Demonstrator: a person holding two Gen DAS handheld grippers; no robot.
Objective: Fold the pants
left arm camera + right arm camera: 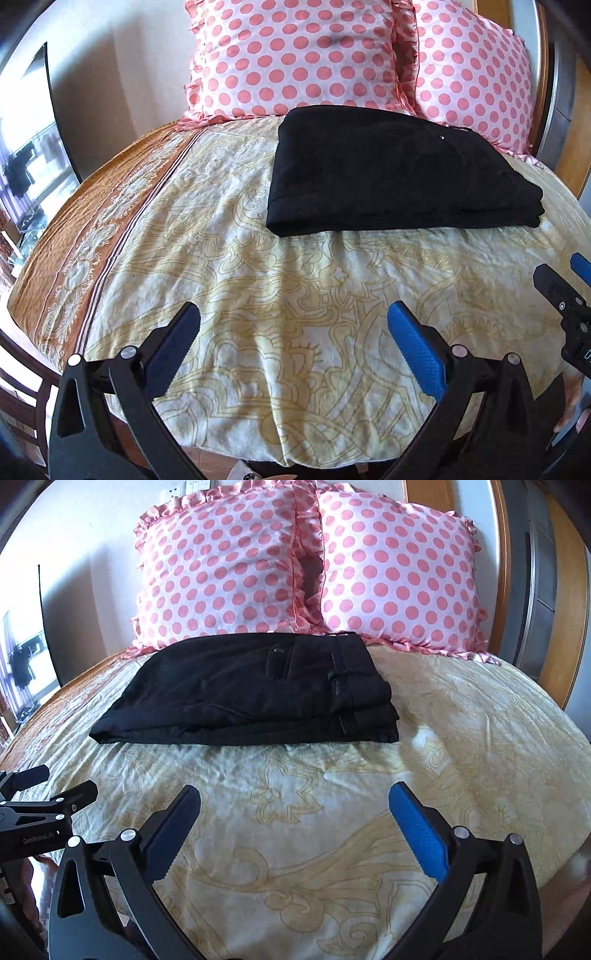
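Black cloth, soft and limp by the look of it: the pants (251, 690) lie folded into a thick flat stack in the upper middle of the right wrist view, on the bedspread (332, 812) just in front of two spotted pillows (229, 568). In the left wrist view the stack sits upper right of centre. I judge it light, not slippery, and likely to sag and slide apart layer from layer if lifted by one corner. The waistband and belt loops at the stack's right end look the stiffest part; a pinch there and another through all layers at the left folded edge would hold it best.

Both the left gripper (293, 325) and the right gripper (293, 805) hover low in their frames over bare bedspread, jaws spread wide, grasping nothing, well apart from the stack. The fold looks finished. Only the pillows crowd it, touching or nearly touching its far edge; a wooden headboard (506, 572) stands at upper right
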